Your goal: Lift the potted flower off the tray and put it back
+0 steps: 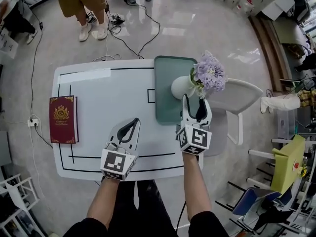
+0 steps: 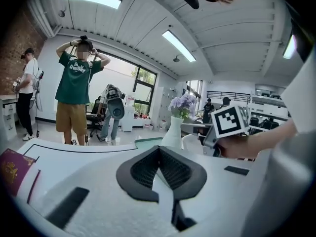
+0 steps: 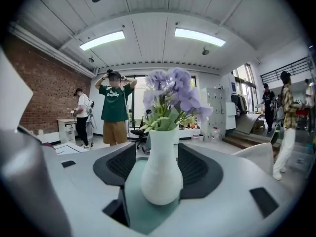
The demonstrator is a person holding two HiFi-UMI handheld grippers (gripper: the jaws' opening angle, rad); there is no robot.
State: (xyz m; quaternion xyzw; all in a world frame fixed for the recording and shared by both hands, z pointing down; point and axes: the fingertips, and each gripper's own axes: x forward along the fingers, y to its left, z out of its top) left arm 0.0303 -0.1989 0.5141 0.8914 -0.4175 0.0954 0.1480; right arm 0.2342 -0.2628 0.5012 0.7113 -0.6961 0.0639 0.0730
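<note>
Potted flower (image 1: 182,87): upright on tray (image 1: 165,110), counter (image 1: 108,107) right side. R gripper (image 1: 193,99): fingers released, flanking vase w/o pressing. L gripper (image 1: 131,126): fingers clenched, empty. Step: pre-lift or just put back; can't tell which

The floor (image 1: 197,28) is glossy pale tile that mirrors the overhead light. Black cables (image 1: 131,41) trail across it beyond a white table (image 1: 108,98) marked with black lines, and a white chair (image 1: 237,90) stands at the table's right side. One wall (image 3: 44,98) is red brick, the ceiling (image 3: 148,19) is white and panelled with long strip lights (image 3: 101,40), and large dark-framed windows (image 2: 145,80) admit daylight at the far end.
</note>
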